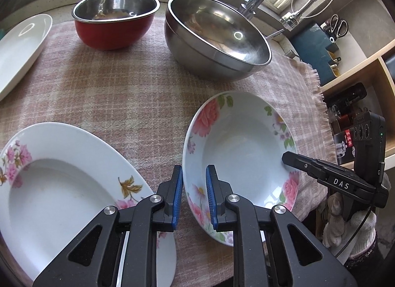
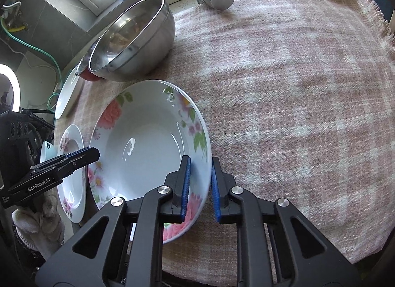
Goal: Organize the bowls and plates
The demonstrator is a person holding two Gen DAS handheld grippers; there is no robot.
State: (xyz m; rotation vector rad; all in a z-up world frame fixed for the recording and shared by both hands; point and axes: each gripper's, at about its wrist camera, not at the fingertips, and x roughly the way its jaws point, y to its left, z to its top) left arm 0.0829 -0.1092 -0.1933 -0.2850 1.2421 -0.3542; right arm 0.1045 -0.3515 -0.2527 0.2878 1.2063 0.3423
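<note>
Plates and bowls lie spread over the pink checked cloth (image 1: pixel 128 94) on the desk. Going left to right in my left wrist view: a plain white plate (image 1: pixel 19 50) at the far edge, a flowered plate (image 1: pixel 61 188) near me, a red bowl (image 1: pixel 113 25) and a large steel bowl (image 1: pixel 217 37) at the back, then the deep flowered dish (image 1: pixel 242 153). My left tongs (image 1: pixel 194 196) are nearly shut on that dish's left rim, a blue pad on either side of it. My right tongs (image 2: pixel 200 188) are pinched the same way on its opposite rim, inner pad inside, outer pad outside. So the dish sits between my two hands, gripped at both sides, still low over the cloth. I judge the next move is a level lift, probably toward the flowered plate on the left. Only the right wrist view shows the bare cloth stretching to the right; only the left shows the red bowl whole.
</note>
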